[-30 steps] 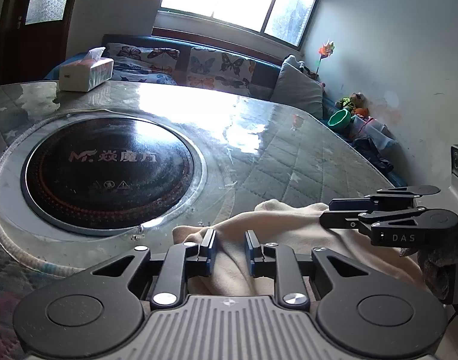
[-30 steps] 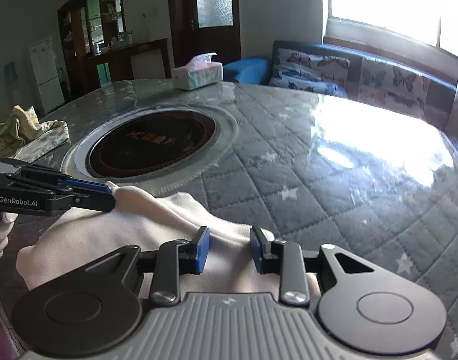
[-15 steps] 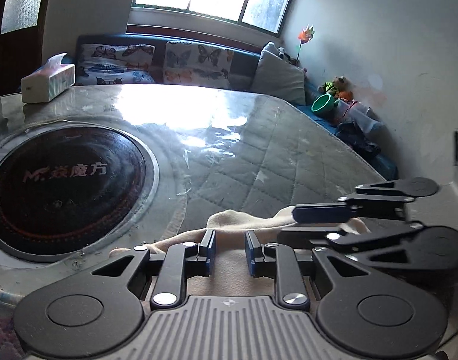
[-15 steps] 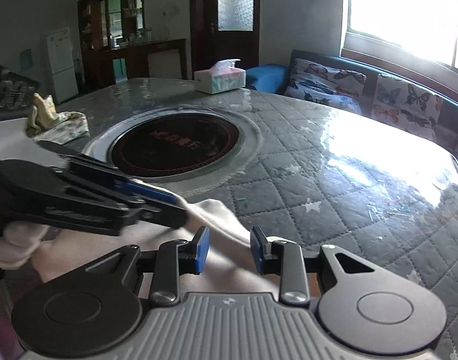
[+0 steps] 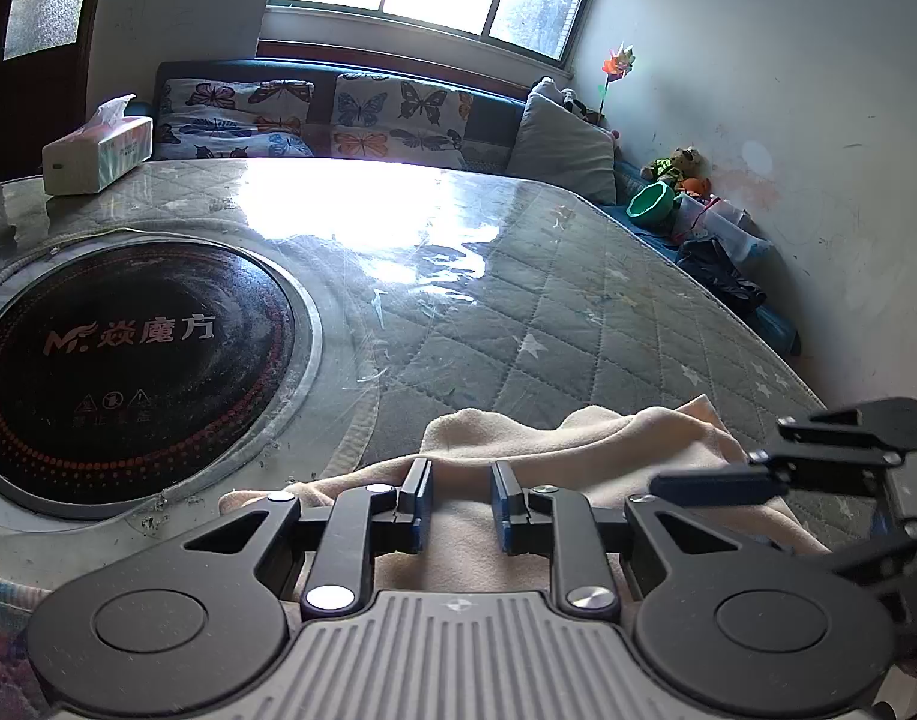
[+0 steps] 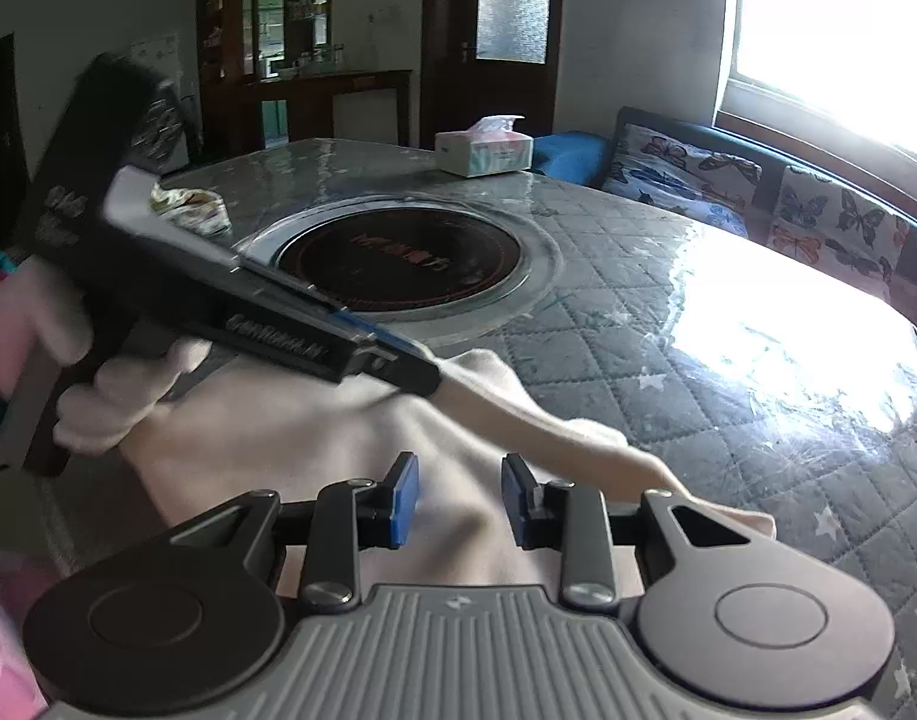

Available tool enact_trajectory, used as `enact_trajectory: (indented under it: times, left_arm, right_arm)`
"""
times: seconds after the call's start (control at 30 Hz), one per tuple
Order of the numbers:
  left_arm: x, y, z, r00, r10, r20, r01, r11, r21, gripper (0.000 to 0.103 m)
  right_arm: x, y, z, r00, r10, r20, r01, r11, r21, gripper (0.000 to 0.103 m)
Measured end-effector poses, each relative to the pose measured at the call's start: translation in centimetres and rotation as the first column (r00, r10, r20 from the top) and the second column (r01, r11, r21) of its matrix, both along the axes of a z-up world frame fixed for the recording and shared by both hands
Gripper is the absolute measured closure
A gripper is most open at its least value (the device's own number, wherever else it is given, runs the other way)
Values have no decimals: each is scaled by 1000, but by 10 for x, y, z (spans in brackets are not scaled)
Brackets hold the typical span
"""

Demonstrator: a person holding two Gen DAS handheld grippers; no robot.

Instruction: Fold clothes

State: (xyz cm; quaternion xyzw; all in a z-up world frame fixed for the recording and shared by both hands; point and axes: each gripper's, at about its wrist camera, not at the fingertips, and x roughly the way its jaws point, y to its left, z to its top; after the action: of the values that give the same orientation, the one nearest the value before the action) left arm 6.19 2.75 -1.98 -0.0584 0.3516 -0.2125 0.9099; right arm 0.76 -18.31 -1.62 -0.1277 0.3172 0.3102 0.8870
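Both grippers, left gripper [image 5: 460, 503] and right gripper [image 6: 458, 501], hover spread over the cream garment [image 5: 518, 450] (bunched, maybe a sweater) on the worktop [image 5: 578, 324].

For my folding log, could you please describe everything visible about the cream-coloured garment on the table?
The cream-coloured soft fleece-like garment lies rumpled on the grey quilted star-patterned table cover, beside the round black induction hob, near the table's edge. Its far edge bunches into raised folds. Both sets of fingers are open above it: the left gripper over its middle, the right gripper likewise. In the right wrist view, the left gripper's fingers seem to touch a raised ridge of cloth. No print, buttons or sleeves are discernible.
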Motion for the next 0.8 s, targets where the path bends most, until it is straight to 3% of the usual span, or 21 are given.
enact_trajectory:
  times: [0.5,0.6,0.73,0.8]
  left_arm:
    - [-3,-1,0,1000,5,9,-5,1000,12,80]
    - [-4,-1,1,1000,7,12,-7,1000,14,79]
    - [-13,0,7,999,6,35,-7,1000,13,78]
    - [-23,-1,12,999,-5,52,5,1000,11,77]
  right_arm:
    - [-61,2,-3,984,176,-16,-177,982,-67,72]
    - [-68,-4,-1,980,194,-46,-196,980,-41,72]
    - [-69,-16,6,987,152,-47,-152,988,6,72]
    - [-67,-24,8,994,102,-43,-102,995,17,67]
